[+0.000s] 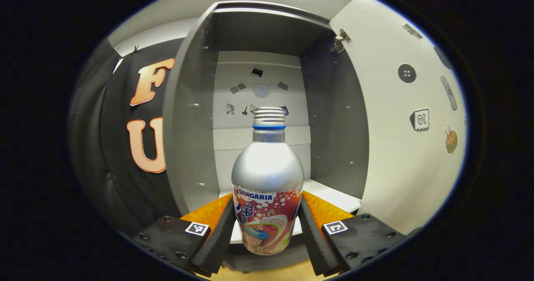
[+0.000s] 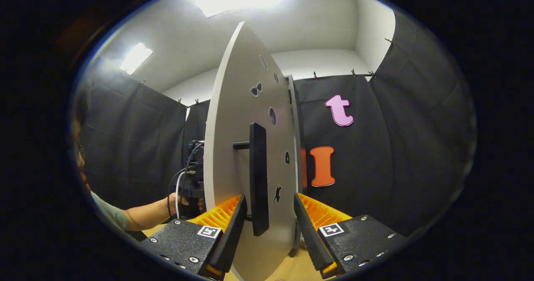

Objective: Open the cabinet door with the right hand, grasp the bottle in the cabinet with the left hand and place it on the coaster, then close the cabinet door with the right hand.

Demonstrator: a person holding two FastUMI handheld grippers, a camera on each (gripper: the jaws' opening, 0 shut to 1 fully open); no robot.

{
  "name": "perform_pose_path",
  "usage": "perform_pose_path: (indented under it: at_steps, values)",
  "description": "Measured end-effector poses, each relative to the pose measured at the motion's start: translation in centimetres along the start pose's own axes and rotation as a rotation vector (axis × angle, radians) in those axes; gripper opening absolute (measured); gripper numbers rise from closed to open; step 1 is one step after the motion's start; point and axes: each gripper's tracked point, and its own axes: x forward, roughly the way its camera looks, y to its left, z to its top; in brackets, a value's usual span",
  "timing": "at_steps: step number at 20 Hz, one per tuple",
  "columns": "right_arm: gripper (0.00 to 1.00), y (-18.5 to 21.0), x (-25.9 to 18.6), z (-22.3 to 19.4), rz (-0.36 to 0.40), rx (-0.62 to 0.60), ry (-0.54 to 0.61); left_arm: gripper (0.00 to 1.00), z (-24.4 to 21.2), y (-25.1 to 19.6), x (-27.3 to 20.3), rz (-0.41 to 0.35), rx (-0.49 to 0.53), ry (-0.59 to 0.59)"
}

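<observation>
Cabinet: the grey cabinet [image 1: 200, 118] fills the middle of the left gripper view. It is a tall box with flat, smooth walls and a pale back wall with small stickers on it.
Bottle: the bottle [image 1: 267, 181] stands up straight in the middle of the frame, in front of the cabinet's white shelf [image 1: 333, 197]. It is round and shiny like metal, with a ridged screw cap, a blue ring under it, and a bright picture wrap low down.
Left gripper: the left gripper [image 1: 267, 226] has one finger on each side of the bottle's lower part, pressing it, so it is grasping the bottle.
Door: the white cabinet door [image 2: 233, 155] is swung open. In the right gripper view we see it almost edge-on, thin and flat, with stickers.
Handle: a dark straight bar, the handle [image 2: 258, 176], sticks out from the door at the middle of the frame.
Right gripper: the right gripper [image 2: 267, 218] has its fingers spread wide around the handle's lower end, not squeezing it.
Person: at the lower left, a hand [image 2: 179, 199] holds a dark tool with cables.
</observation>
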Motion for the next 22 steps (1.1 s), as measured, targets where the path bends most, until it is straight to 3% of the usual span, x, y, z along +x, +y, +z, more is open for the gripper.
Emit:
perform_pose_path:
  at_steps: [6, 9, 14, 19, 22]
  values:
    - [0.71, -1.8, -1.9, 0.1, -0.128, -0.089, -0.040, 0.82, -0.5, 3.2, -6.1, 0.026, -0.010, -0.028]
    - [0.71, -2.8, -2.4, 0.4, -0.181, -0.112, -0.046, 0.87, -1.3, 6.1, -8.6, 0.087, 0.002, -0.043]
    - [0.71, -2.5, -2.7, -0.2, -0.165, -0.080, -0.042, 0.82, -4.6, 8.9, -11.5, 0.136, -0.008, -0.005]
    - [0.71, -2.3, -2.8, -0.3, -0.172, -0.107, -0.048, 0.87, -7.7, 11.1, -14.9, 0.168, 0.007, 0.013]
    - [0.71, -2.2, -2.9, -0.3, -0.177, -0.123, -0.051, 0.82, -9.5, 12.5, -16.8, 0.192, 0.031, 0.003]
